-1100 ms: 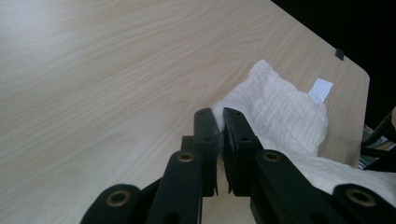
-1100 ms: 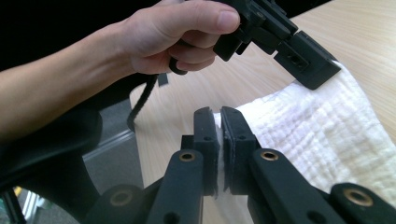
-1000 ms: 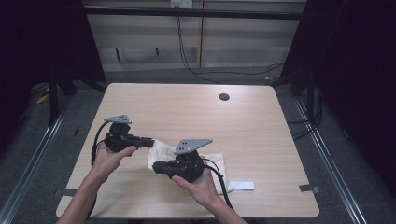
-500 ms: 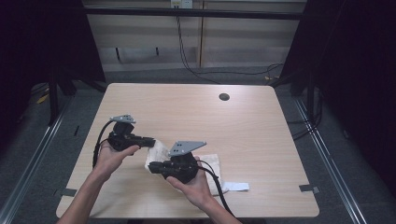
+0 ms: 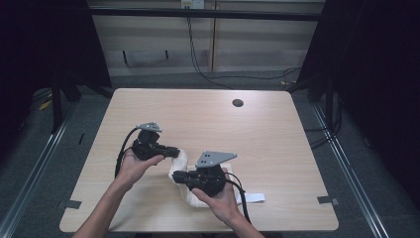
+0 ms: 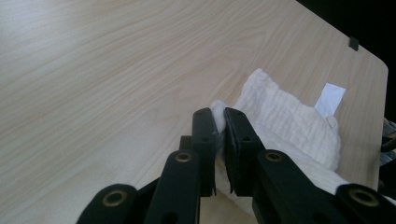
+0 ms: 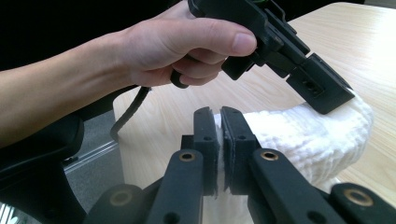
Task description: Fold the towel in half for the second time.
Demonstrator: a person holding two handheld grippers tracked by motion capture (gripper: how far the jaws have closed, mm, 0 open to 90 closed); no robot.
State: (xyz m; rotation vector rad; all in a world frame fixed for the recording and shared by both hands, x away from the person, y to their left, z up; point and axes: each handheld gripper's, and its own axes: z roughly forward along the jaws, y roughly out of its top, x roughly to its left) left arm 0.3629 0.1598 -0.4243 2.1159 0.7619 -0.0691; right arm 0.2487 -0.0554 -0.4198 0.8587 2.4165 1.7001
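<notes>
Because both grippers are pinching thin folds of the white cloth lying near the surface's front edge, a fold is risking slipping from the narrowed fingers.

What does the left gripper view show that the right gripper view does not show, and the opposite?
The left gripper view alone shows the white label lying by the cloth's far edge. The right gripper view alone shows the person's left hand holding the left gripper on the cloth. Both show black jaws shut on the white cloth, on the wooden table.
</notes>
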